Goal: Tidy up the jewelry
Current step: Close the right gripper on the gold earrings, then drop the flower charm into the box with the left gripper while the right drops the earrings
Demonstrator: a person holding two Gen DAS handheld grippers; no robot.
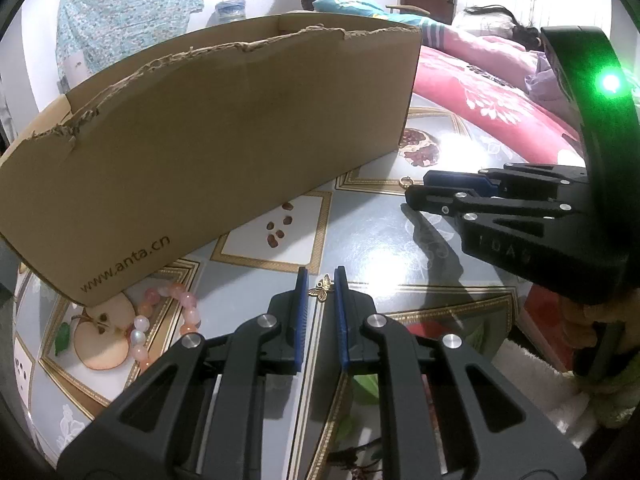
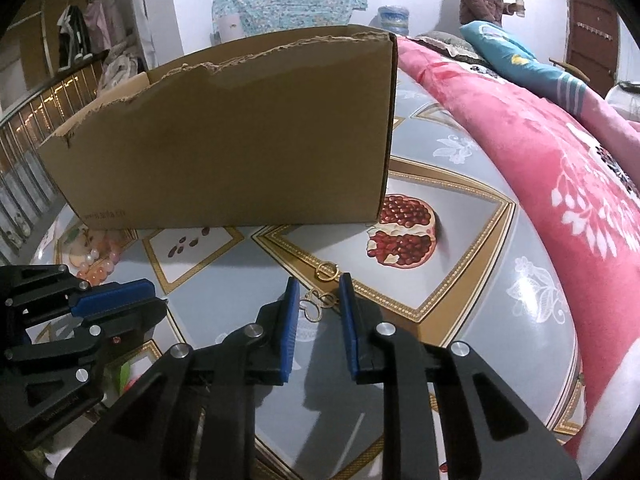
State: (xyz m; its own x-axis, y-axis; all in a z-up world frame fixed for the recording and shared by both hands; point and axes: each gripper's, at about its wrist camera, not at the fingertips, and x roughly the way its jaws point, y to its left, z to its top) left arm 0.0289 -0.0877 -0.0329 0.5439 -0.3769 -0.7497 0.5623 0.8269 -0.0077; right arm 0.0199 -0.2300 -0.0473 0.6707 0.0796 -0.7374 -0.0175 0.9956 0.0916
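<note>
Left tool [image 1: 321, 280] pinches a gold butterfly charm [image 1: 322, 289] at its tips, just above the desk [image 1: 376, 240]. Right tool [image 2: 319, 286] is spread over a second charm [image 2: 316, 305] lying on the desk, pads clear; ring [image 2: 327, 271] just beyond. Bead bracelet [image 1: 168, 320] beside the box [image 1: 224, 152]

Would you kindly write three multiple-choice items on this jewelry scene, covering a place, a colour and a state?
1. The gold ring lies: A in the box; B on the floor; C on the table, just past the right gripper.
2. The gripper pads are: A blue; B red; C green.
3. The cardboard box top is: A taped shut; B torn open; C lidded.
Key: C, it rests ahead of the fingertips; A, both pads show blue; B, the rim is ragged.
</note>
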